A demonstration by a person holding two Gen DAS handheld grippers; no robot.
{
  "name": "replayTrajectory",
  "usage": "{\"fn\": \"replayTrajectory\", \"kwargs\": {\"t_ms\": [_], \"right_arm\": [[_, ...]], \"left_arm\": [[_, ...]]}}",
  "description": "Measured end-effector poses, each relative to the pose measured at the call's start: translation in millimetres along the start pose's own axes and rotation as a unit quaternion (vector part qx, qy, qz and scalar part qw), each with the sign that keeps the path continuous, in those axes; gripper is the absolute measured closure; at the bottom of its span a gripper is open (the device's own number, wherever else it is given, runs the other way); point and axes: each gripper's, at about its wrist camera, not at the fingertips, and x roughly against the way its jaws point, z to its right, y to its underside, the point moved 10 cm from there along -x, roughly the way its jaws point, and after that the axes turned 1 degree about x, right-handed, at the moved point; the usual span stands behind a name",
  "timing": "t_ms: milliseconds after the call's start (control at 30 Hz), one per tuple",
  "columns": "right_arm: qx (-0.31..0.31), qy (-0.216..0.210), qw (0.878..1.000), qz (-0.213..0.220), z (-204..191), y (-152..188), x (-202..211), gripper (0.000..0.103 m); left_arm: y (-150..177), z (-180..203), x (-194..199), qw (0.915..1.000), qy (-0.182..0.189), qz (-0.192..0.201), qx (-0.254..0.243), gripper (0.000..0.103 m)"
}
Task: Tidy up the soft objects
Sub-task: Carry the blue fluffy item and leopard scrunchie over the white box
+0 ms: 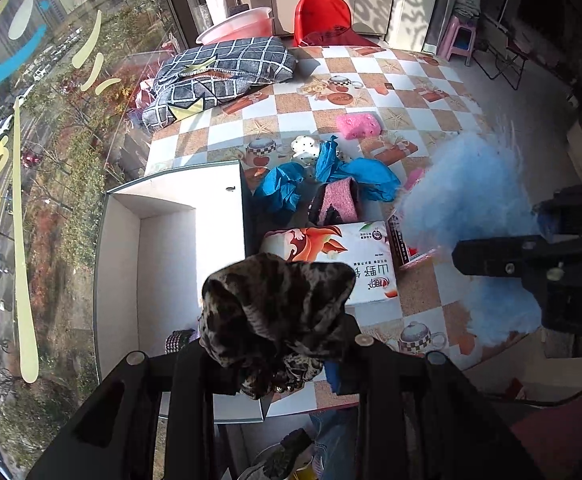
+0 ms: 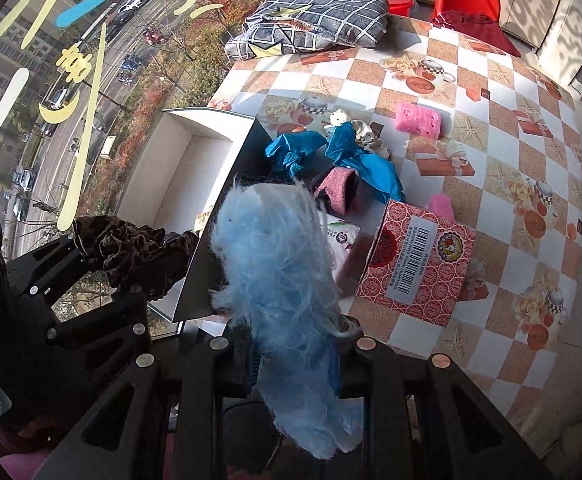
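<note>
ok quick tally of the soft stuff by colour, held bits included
Blue: 2, fluffy blue piece in the right gripper, crumpled blue cloth
Pink: 2, pink sponge, pink knit piece
Dark mottled: 1, scrunchie in the left gripper
Grey checked: 1, pillow
White dotted: 1, spotted cloth
Total: 7

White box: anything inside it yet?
No. In the left wrist view the white box shows only bare walls and floor; the leopard-print scrunchie sits in the left gripper above it.
</note>
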Motion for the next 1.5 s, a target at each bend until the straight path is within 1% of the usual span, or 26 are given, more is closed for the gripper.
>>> {"fn": "replayTrajectory", "kwargs": {"t_ms": [233,533,733,1200,1500], "right_arm": [[0.026,-0.002,1.0,-0.012,-24.1,-2.8,-9.4,0.075],[0.058,-0.005,0.998,-0.026,-51.1,-4.9,-20.5,0.075],[0.071,-0.005,0.997,-0.03,-63.1,-7.3,-24.6,0.075],[0.089,0.002,0.995,-0.037,-76.2,-10.9,-30.8,0.075],[0.102,-0.001,0.994,-0.038,-88.1,-17.4,-35.3,0.075]], "left_arm": [[17.1,-34.2,-0.5,0.9986,-0.014,-0.007,0.051,0.071],[34.9,-61.5,-0.3,0.9957,-0.022,-0.011,0.089,0.07],[39.5,-73.2,-0.2,0.9943,-0.025,-0.01,0.103,0.07],[44.5,-88.6,-5.0,0.9926,-0.023,-0.01,0.119,0.07],[52.4,-104.8,-7.9,0.9901,-0.032,-0.016,0.136,0.07]]}}
